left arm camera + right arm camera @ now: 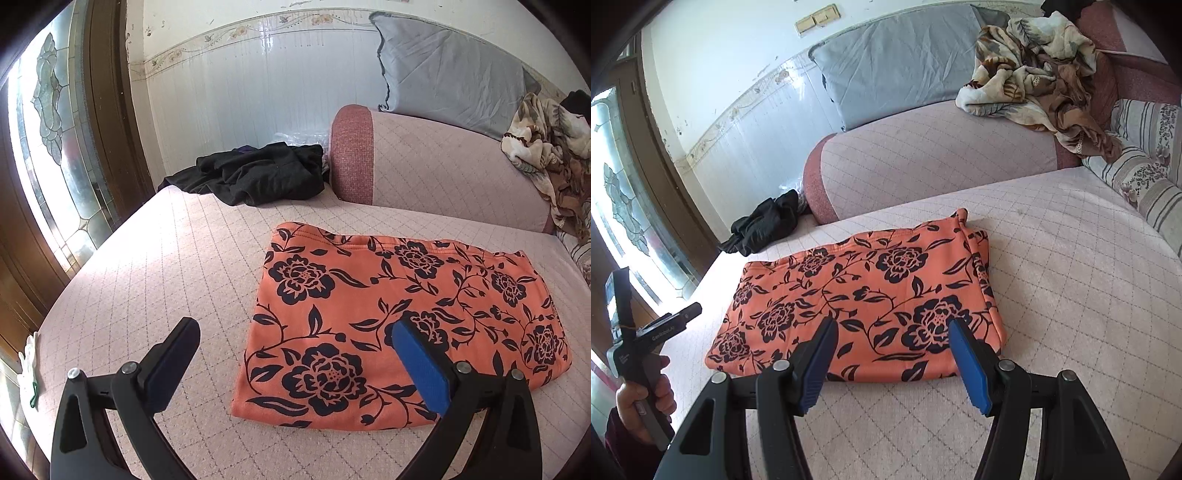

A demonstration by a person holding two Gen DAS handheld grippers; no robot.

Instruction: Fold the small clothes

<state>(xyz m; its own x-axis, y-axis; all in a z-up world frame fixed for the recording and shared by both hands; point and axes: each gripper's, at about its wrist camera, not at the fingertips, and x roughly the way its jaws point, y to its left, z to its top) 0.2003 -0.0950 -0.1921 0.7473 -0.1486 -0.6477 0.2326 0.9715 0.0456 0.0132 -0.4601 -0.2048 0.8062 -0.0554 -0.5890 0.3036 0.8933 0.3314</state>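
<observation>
Left tool (295, 336) hangs with its jaws spread wide and empty, angled downward; right tool (890, 328) likewise tilts down, jaws parted, gripping nothing; a hand (646, 398) grips the left tool's handle

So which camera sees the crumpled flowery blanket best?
The right wrist view: the crumpled blanket lies whole on the sofa back, beige with brown leaves. The left wrist view catches only part of it, squeezed against the right edge of the picture.

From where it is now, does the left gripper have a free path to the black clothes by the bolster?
Probably yes. The left gripper is open and holds nothing, and only bare quilted bed cover lies between it and the black clothes.
</observation>
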